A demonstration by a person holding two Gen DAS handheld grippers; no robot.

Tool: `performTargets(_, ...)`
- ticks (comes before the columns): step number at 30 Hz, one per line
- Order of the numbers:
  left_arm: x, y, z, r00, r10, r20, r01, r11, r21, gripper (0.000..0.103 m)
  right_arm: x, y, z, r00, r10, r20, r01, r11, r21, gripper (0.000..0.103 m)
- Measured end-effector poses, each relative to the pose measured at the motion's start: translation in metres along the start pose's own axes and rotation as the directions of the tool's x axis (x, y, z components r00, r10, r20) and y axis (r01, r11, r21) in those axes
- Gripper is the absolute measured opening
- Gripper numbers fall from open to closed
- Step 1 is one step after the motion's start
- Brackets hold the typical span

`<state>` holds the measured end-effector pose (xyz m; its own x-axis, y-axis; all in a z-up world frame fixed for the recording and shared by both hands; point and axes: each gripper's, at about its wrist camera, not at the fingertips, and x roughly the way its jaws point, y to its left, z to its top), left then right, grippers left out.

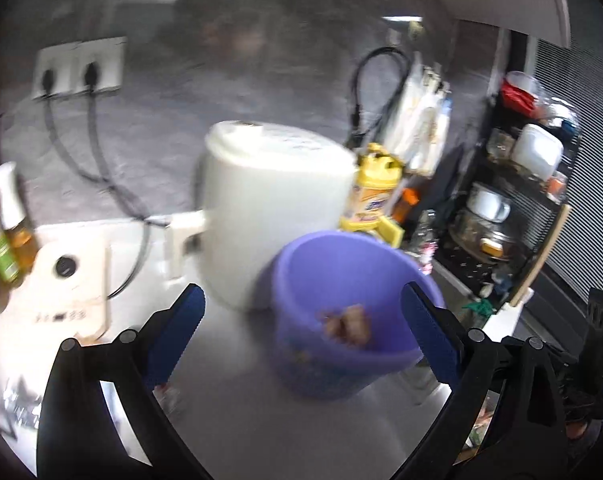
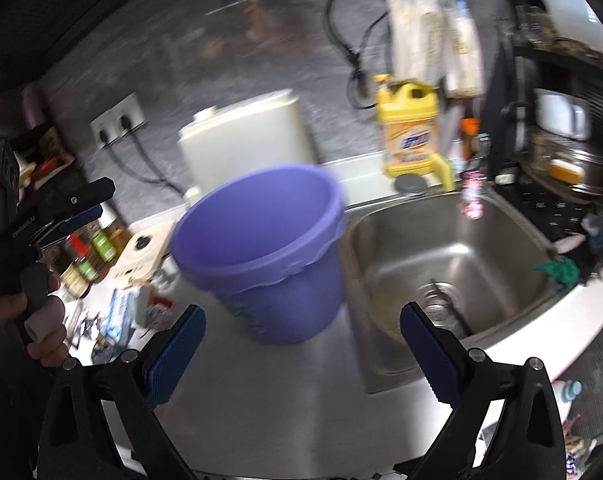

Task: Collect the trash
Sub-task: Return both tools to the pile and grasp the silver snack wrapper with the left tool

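The purple bucket (image 1: 341, 312) stands upright on the steel bench (image 1: 237, 412), filling the lower centre of the left wrist view and the middle of the right wrist view, its mouth open upward. A brownish scrap (image 1: 347, 322) shows against its inner wall in the left view, too blurred to name and impossible to place as lying inside or dropping in. The left claw (image 1: 301, 340) is spread wide with nothing between its blue pads; the bucket's near rim sits in that gap, toward the right pad, so the mouth lies straight ahead and slightly right of it. The right claw (image 2: 301, 356) is also spread wide and empty, with the bucket ahead and a little left of its centre line and the sink (image 2: 497, 248) ahead to the right. In the right view, the left claw also shows at the left edge, gripped in a hand (image 2: 41, 312), just beside the bucket's left side. I judge the left claw the nearer of the two to the bucket. More likely trash is the loose packaging (image 2: 121, 316) at lower left of the right view, on the bench left of the bucket, which also puts it on the left claw's side. Behind stand a white appliance (image 1: 273, 208) and a yellow detergent bottle (image 2: 409, 132).
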<state>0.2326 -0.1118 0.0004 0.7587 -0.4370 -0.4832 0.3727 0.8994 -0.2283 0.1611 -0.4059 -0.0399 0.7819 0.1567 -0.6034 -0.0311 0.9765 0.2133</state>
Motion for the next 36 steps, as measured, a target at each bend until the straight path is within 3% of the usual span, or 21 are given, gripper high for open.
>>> performTargets(8, -0.052, 0.056, -0.034, 0.982, 0.186, -0.016, -0.187, 0.978, -0.096, 0.097, 0.031, 0.06, -0.013, 0.984, 0.166, -0.07, -0.174, 0.977, -0.126, 0.095)
performTargets(15, -0.105, 0.1, -0.061, 0.94, 0.341, -0.026, -0.339, 0.919, -0.199, 0.097, 0.052, 0.109, -0.019, 0.948, 0.285, -0.139, -0.309, 0.93, -0.2, 0.095)
performTargets(19, -0.121, 0.119, -0.08, 0.918, 0.394, -0.049, -0.393, 0.884, -0.252, 0.097, 0.062, 0.132, -0.023, 0.928, 0.328, -0.175, -0.363, 0.9, -0.241, 0.095)
performTargets(24, -0.118, 0.143, -0.109, 0.902, 0.416, -0.118, -0.432, 0.851, -0.3, 0.097, 0.076, 0.15, -0.028, 0.907, 0.355, -0.227, -0.409, 0.873, -0.266, 0.091)
performTargets(27, -0.111, 0.151, -0.123, 0.905, 0.399, -0.146, -0.425, 0.843, -0.331, 0.097, 0.086, 0.157, -0.03, 0.901, 0.353, -0.252, -0.418, 0.864, -0.28, 0.089)
performTargets(36, -0.051, 0.164, -0.155, 0.906, 0.355, -0.232, -0.415, 0.853, -0.315, 0.097, 0.119, 0.172, -0.033, 0.886, 0.334, -0.323, -0.432, 0.846, -0.311, 0.067)
